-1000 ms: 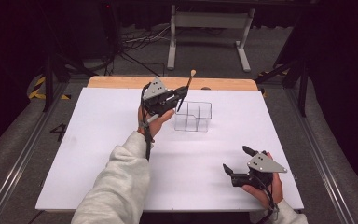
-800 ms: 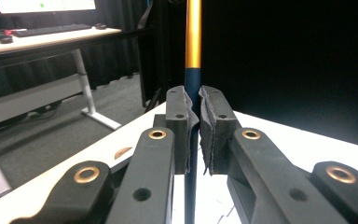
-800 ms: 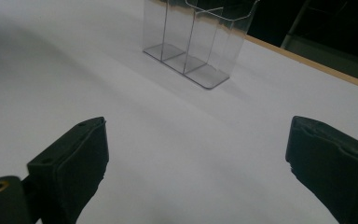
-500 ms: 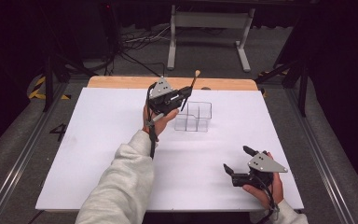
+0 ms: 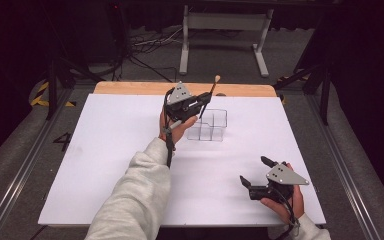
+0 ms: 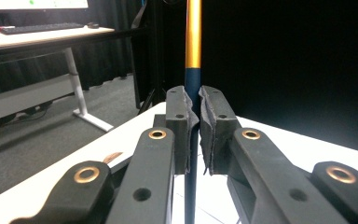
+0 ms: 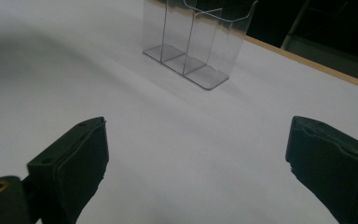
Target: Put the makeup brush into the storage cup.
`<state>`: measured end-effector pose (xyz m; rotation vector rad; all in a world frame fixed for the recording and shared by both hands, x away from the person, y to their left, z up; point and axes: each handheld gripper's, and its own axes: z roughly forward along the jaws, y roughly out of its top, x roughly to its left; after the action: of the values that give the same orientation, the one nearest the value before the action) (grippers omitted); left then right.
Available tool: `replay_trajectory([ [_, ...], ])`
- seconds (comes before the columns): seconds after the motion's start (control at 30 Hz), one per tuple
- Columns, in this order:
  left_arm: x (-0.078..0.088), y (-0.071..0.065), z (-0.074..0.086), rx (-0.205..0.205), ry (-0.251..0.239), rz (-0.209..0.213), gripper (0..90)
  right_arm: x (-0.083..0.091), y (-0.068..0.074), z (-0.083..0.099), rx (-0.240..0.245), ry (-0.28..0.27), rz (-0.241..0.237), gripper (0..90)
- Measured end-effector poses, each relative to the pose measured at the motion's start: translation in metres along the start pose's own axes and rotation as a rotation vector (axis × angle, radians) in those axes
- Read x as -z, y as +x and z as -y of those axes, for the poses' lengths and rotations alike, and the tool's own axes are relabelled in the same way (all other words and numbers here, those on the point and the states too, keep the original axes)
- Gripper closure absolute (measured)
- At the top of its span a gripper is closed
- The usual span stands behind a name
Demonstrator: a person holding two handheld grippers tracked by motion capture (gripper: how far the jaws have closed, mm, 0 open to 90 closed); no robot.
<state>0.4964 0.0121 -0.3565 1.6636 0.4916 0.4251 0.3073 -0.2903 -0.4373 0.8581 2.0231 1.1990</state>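
- Left tongs clenched on a thin brush; in the left gripper view the pads pinch its dark blue shaft from both sides.
- Brush long axis: steep, close to upright, leaning a bit to the right in the high view. Tan tip points up and toward the far edge of the counter; the lower end drops below the tongs toward the clear organizer.
- In the left gripper view the shaft runs straight up the middle, dark blue at the grip, then a gold band above it. Top end is cut off by the frame.
- Brush is in the air, held above the organizer's left-rear part. Can't tell whether its lower end is inside a compartment or just over the rim.
- Organizer: transparent, divided into compartments, standing upright on the white counter near its far middle. From the right gripper view the compartments look empty; floors visible through the walls.
- Right tongs released, jaws wide apart, nothing between them; resting low at the near right of the counter, well apart from the organizer.
- In the right gripper view, the tongs face the organizer across bare white counter.
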Motion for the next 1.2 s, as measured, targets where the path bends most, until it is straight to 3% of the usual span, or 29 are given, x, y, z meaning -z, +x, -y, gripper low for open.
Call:
replay_trajectory([
  [0.4, -0.013, 0.002, 0.006, 0.019, -0.007, 0.013, 82.7, 0.000, 0.000, 0.000, -0.002, -0.002, -0.001, 6.5],
  [0.63, -0.021, 0.001, 0.007, -0.001, 0.014, 0.009, 82.6, 0.000, -0.001, 0.000, -0.006, -0.004, -0.002, 6.6],
  [0.9, -0.026, 0.008, 0.014, 0.014, 0.014, -0.003, 82.6, 0.000, -0.001, 0.000, -0.003, -0.002, -0.003, 6.5],
  [0.97, -0.026, 0.010, 0.016, 0.023, 0.009, 0.013, 82.7, 0.000, -0.001, 0.000, -0.005, -0.004, -0.004, 6.5],
  [1.2, -0.032, 0.010, 0.021, 0.024, 0.021, 0.011, 82.6, 0.000, -0.001, 0.001, -0.003, -0.002, -0.008, 6.6],
])
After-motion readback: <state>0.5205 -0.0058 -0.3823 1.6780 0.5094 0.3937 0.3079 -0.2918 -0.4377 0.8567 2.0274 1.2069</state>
